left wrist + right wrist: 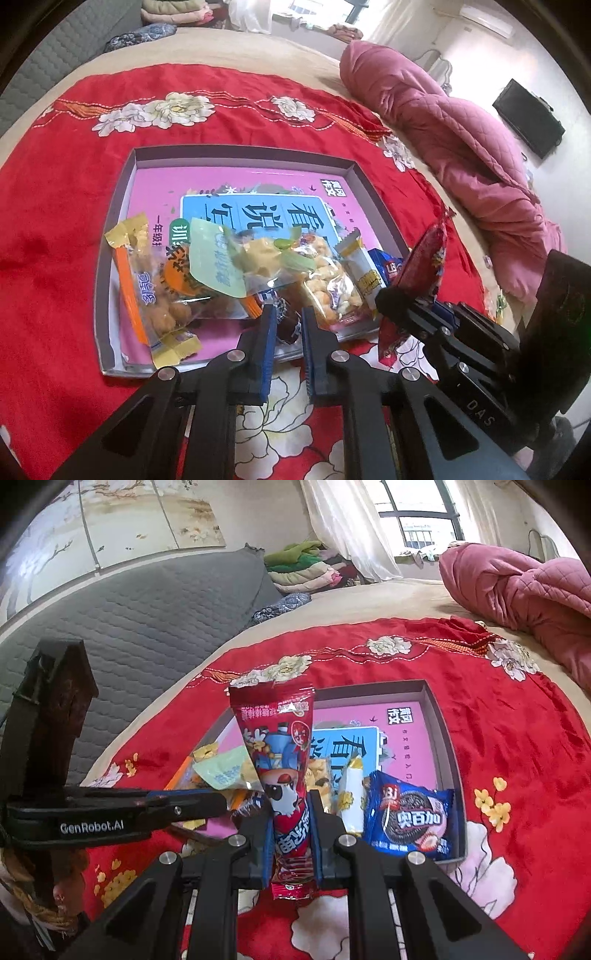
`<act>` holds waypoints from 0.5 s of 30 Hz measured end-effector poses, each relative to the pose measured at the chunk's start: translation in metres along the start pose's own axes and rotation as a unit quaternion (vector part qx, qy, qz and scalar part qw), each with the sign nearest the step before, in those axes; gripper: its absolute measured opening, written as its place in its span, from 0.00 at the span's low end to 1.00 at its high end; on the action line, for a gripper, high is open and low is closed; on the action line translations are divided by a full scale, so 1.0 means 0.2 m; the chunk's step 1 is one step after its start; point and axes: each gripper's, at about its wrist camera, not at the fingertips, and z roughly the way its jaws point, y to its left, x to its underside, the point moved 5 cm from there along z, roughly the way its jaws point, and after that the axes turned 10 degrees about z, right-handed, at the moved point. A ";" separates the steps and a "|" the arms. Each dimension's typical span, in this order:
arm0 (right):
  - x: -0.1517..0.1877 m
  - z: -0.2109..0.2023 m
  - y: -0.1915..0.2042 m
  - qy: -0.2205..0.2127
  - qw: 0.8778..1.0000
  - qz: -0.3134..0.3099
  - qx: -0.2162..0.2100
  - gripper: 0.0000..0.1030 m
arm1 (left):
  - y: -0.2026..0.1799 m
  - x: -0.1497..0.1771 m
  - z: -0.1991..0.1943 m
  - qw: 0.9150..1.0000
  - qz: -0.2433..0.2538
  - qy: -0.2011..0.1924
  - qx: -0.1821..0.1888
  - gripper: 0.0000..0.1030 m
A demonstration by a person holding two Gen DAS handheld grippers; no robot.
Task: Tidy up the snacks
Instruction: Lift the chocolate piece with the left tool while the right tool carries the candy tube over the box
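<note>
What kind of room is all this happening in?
Most likely a bedroom in a home. The snacks sit in a shallow box on a red flowered blanket spread over a bed, with a bunched pink quilt, a grey padded headboard and a curtained window behind.

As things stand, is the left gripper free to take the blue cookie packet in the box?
Probably not directly. The left gripper hangs open at the box's near edge, but the right gripper, holding the red snack pack, sits between it and the blue cookie packet.
</note>
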 end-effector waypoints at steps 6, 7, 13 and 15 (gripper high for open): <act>-0.03 0.04 0.03 -0.001 1.000 0.001 -0.003 0.16 | 0.00 -0.01 0.00 1.000 0.005 -0.003 -0.005 0.13; -0.03 0.05 0.03 -0.001 1.000 0.001 -0.003 0.16 | 0.00 -0.01 -0.01 1.000 0.007 -0.004 -0.006 0.13; -0.04 0.05 0.03 -0.003 1.000 0.009 0.003 0.16 | -0.01 -0.03 -0.02 1.000 0.012 -0.007 -0.011 0.13; -0.05 0.06 0.03 -0.002 1.000 0.008 0.007 0.16 | -0.01 -0.03 -0.02 1.000 0.011 -0.008 -0.012 0.13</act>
